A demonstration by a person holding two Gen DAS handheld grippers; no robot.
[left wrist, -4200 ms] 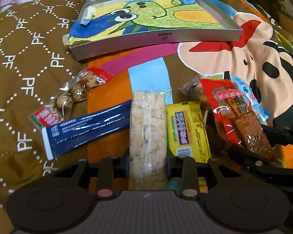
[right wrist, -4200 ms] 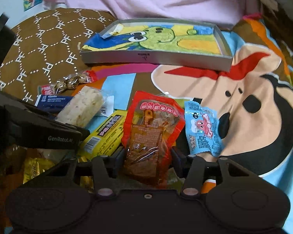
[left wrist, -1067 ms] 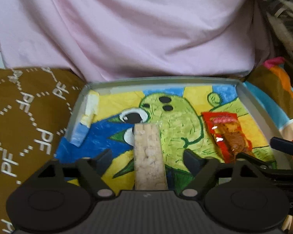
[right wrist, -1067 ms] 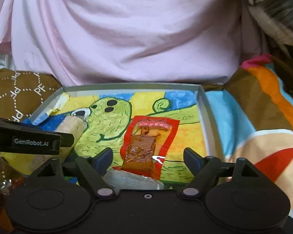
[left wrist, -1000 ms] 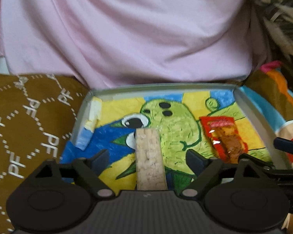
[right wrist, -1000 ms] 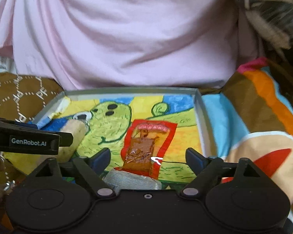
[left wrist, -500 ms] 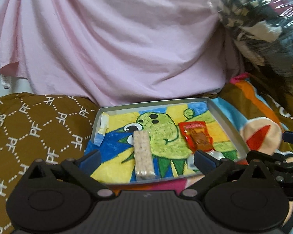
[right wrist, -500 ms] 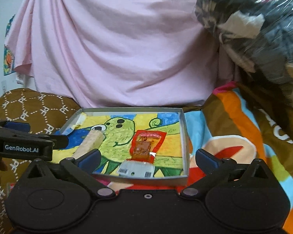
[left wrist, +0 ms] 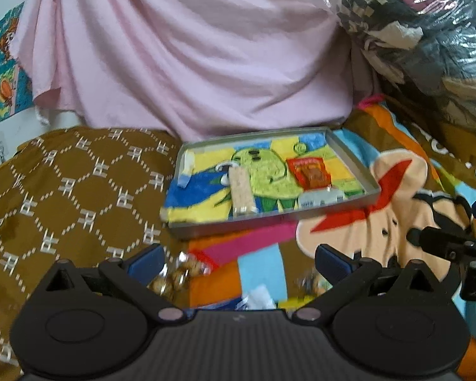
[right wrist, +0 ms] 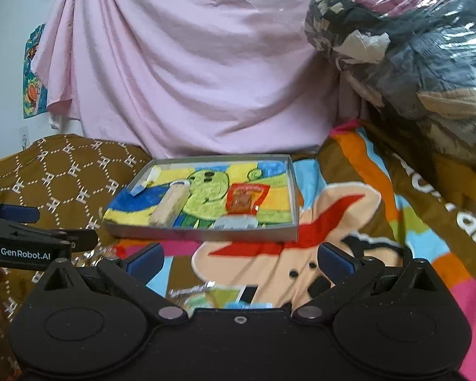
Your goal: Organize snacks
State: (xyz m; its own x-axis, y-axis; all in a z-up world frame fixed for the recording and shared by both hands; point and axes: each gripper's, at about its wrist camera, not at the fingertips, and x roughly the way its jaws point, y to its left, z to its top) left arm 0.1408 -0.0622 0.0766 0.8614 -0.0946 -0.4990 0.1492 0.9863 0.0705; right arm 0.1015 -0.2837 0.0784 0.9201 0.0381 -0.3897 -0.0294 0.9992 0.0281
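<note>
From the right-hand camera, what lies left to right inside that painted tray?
Torn blue paper scrap → pale rice bar → red snack packet, all inside the tray.

Gray tray [left wrist: 355, 162] w/ green cartoon liner sits flat on the blanket. Inside: pale rice-cracker bar [left wrist: 241, 190] lying lengthwise left of center, red snack pouch [left wrist: 311, 173] flat at right, apart from it. More wrapped snacks [left wrist: 177, 274] lie on blanket nearer, blurred.
</note>
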